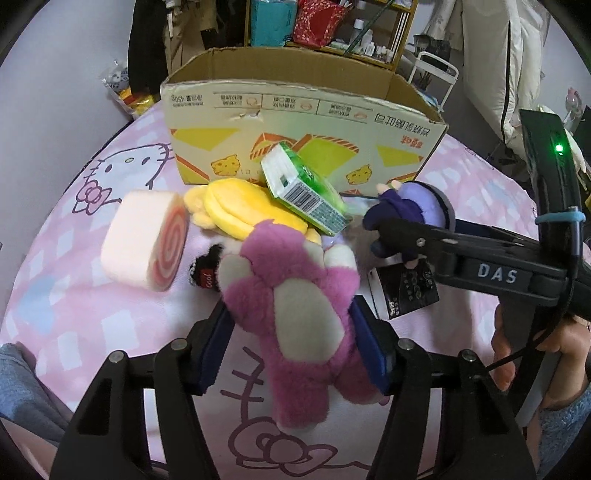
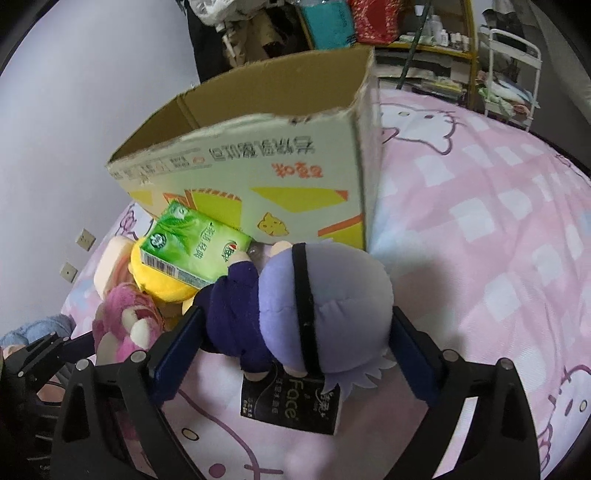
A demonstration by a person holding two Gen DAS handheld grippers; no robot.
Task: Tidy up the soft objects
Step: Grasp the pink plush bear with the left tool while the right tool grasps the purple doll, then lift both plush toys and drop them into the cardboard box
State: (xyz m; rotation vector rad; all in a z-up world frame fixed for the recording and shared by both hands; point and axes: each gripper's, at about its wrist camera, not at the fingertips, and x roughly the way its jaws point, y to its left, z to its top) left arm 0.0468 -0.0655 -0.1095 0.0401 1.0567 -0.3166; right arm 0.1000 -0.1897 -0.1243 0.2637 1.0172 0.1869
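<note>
A big cardboard box [image 1: 306,122] stood open on the bed [image 1: 74,295], which had a pink sheet with cat pictures. The inside of the box was mostly hidden, so what was in it could not be told. Only bare brown walls showed near the top.

In front of the box lay a pile of soft things. A green tissue pack [image 1: 306,188] leaned on a yellow plush toy [image 1: 236,206], just beside the box wall. A pink swirl roll cushion [image 1: 147,240] lay to the left of them, a little apart. A small black thing with red writing [image 1: 203,273] peeked out beside the pink bear. A black tissue pack [image 2: 291,402] lay flat on the sheet under the purple doll.

The left gripper [image 1: 295,343] had its blue fingers [image 1: 373,350] pinching a fluffy pink bear [image 1: 295,295] on both sides. The bear was between the fingers, near the pile.

The right gripper [image 2: 295,350] had its fingers [image 2: 177,350] squeezing a purple doll [image 2: 306,306] with a light purple head and a black band. The doll sat just in front of the box, touching the green pack with one arm.

The pile and the box's near wall stood between both toys and the box opening. A shelf [image 1: 332,26] with bags and bottles stood behind the bed.
</note>
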